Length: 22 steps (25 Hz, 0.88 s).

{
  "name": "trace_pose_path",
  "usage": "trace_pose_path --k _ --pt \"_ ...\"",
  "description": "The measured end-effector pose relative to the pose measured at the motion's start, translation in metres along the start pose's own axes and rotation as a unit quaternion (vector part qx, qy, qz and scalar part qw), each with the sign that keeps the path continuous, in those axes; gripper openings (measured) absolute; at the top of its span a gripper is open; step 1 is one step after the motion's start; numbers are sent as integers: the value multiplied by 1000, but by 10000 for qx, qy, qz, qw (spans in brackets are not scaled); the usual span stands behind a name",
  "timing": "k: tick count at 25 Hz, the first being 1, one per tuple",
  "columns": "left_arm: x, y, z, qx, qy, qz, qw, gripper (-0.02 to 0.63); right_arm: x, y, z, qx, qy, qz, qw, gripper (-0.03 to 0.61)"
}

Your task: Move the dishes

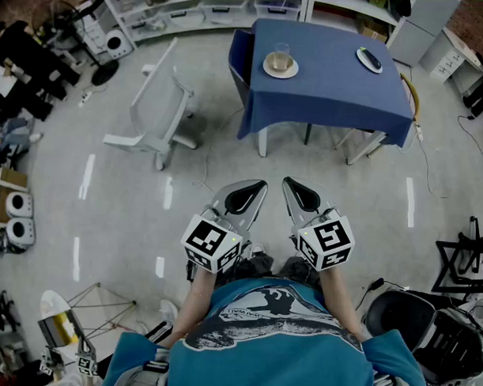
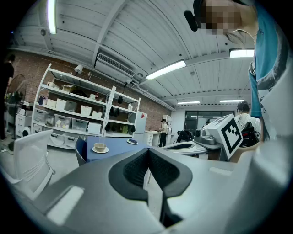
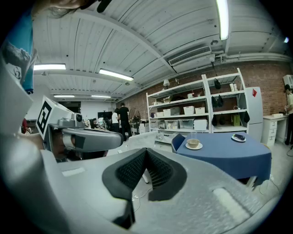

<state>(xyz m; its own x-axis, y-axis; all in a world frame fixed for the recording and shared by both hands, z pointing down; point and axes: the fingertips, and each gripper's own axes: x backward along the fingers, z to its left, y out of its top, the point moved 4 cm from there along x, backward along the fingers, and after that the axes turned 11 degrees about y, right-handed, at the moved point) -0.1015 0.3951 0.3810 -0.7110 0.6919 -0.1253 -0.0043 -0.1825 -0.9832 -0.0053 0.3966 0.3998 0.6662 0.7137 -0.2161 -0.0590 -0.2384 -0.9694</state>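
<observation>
On the far table with a blue cloth (image 1: 332,81) stand a cream bowl on a saucer (image 1: 281,66) with a clear glass (image 1: 280,52) just behind it, and a small plate with a dark object (image 1: 369,59) toward the right end. The bowl and saucer (image 2: 100,148) (image 3: 193,145) also show small in both gripper views. My left gripper (image 1: 257,187) and right gripper (image 1: 290,185) are held side by side close to my body, well short of the table. Both are shut with nothing between the jaws.
A white chair (image 1: 159,106) stands on the floor left of the table. Shelving with bins (image 1: 208,9) runs along the far wall. Dark equipment (image 1: 434,329) sits at the lower right, and a tripod-like stand (image 1: 87,309) at the lower left. People stand in the distance.
</observation>
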Motion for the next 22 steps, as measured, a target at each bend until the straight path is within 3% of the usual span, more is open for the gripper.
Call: trace_pose_path --k 11,22 --pt "-6 -6 8 -22 -96 62 9999 14 -6 -4 3 -145 120 -89 9998 2" --pt "-42 -16 21 120 -65 329 9994 14 -24 -13 -34 -431 252 17 9988 2"
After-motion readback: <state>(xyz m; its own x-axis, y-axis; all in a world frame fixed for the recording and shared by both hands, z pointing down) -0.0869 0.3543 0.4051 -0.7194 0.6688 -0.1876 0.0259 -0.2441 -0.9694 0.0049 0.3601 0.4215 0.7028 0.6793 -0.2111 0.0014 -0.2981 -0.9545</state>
